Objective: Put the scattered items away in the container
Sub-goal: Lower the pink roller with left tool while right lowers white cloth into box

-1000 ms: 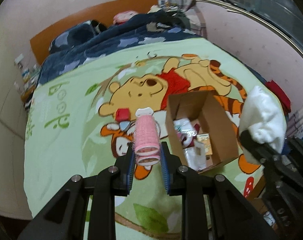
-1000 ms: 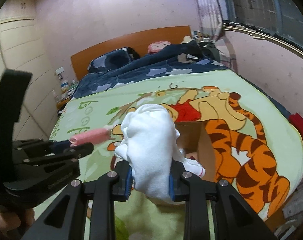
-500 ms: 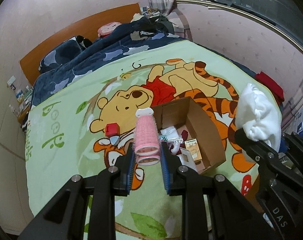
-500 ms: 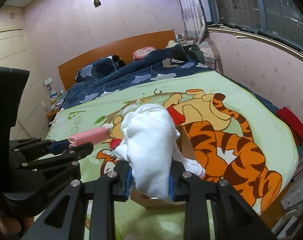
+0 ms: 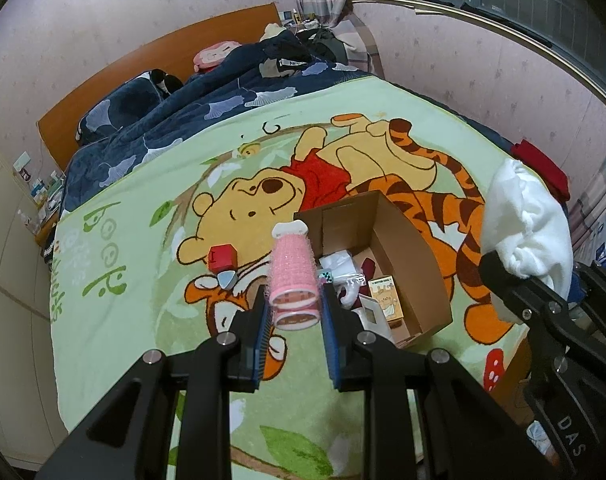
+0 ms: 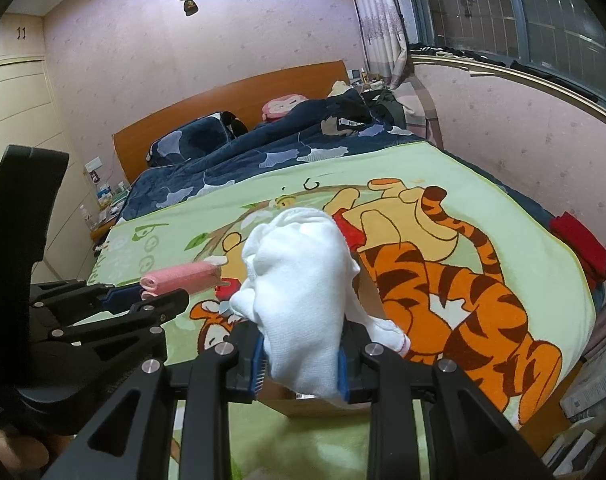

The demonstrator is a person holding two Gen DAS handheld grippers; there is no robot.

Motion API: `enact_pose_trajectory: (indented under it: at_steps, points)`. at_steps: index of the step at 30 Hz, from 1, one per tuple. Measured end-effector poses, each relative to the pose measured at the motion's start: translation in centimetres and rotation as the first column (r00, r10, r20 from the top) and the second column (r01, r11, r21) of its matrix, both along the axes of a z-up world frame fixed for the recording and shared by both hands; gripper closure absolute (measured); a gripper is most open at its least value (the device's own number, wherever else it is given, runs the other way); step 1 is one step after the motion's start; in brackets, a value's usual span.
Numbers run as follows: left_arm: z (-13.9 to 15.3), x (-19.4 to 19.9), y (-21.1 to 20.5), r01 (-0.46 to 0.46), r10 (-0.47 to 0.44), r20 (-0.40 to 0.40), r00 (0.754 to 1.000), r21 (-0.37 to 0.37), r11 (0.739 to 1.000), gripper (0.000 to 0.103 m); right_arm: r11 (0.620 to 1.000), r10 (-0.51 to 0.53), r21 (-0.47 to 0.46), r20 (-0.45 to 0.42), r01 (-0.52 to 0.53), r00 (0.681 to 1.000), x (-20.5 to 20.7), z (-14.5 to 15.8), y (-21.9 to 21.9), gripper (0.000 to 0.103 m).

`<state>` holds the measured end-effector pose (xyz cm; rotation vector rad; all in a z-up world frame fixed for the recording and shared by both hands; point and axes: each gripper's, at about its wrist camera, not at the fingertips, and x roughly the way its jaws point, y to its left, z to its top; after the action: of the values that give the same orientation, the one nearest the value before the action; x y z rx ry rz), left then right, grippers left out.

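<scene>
My left gripper (image 5: 294, 312) is shut on a pink hair roller (image 5: 293, 270) and holds it high above the bed, left of an open cardboard box (image 5: 413, 256) that holds several small items. My right gripper (image 6: 301, 354) is shut on a bundle of white cloth (image 6: 303, 280), which hides most of the box in its view. The cloth also shows at the right of the left wrist view (image 5: 527, 232). The roller and left gripper show in the right wrist view (image 6: 181, 276). A red cube (image 5: 222, 258) and a small grey-blue piece (image 5: 226, 279) lie on the blanket left of the box.
The bed is covered by a green cartoon blanket (image 5: 135, 280) with a dark blue quilt (image 5: 191, 120) and pillows near the wooden headboard. A red cloth (image 6: 579, 240) lies at the bed's right edge. Walls and a window stand on the right.
Both grippers have risen and pulled back from the bed, so the box and blanket look smaller and further. Both grips are unchanged.
</scene>
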<state>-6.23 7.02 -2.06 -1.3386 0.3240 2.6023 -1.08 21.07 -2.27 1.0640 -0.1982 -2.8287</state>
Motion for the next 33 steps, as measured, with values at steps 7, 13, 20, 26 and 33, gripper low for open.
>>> enact_pose_trajectory:
  at_steps: [7,13,20,26,33]
  points:
    - [-0.3,-0.2,0.2,0.004,-0.004,0.007,1.0,-0.002,1.0,0.079,1.0,-0.004,-0.002,0.004,0.004,1.0,0.0,0.0,-0.1,0.076]
    - [-0.6,-0.4,0.5,0.009,-0.009,0.014,1.0,-0.007,1.0,0.079,1.0,-0.005,-0.007,0.014,0.005,1.0,-0.4,-0.3,-0.1,0.076]
    - [-1.1,-1.2,1.0,0.021,-0.021,0.016,1.0,-0.016,1.0,0.079,1.0,-0.01,-0.011,0.025,0.01,1.0,-1.1,-0.9,0.0,0.076]
    - [-2.2,-3.0,1.8,0.025,-0.025,0.027,0.999,-0.029,0.999,0.079,1.0,-0.013,-0.005,0.046,0.013,0.999,-2.6,-2.0,0.2,0.076]
    - [-4.7,-6.3,3.2,0.055,-0.052,0.069,0.996,-0.033,0.998,0.079,1.0,-0.01,-0.003,0.096,0.01,0.995,-5.3,-4.6,0.6,0.076]
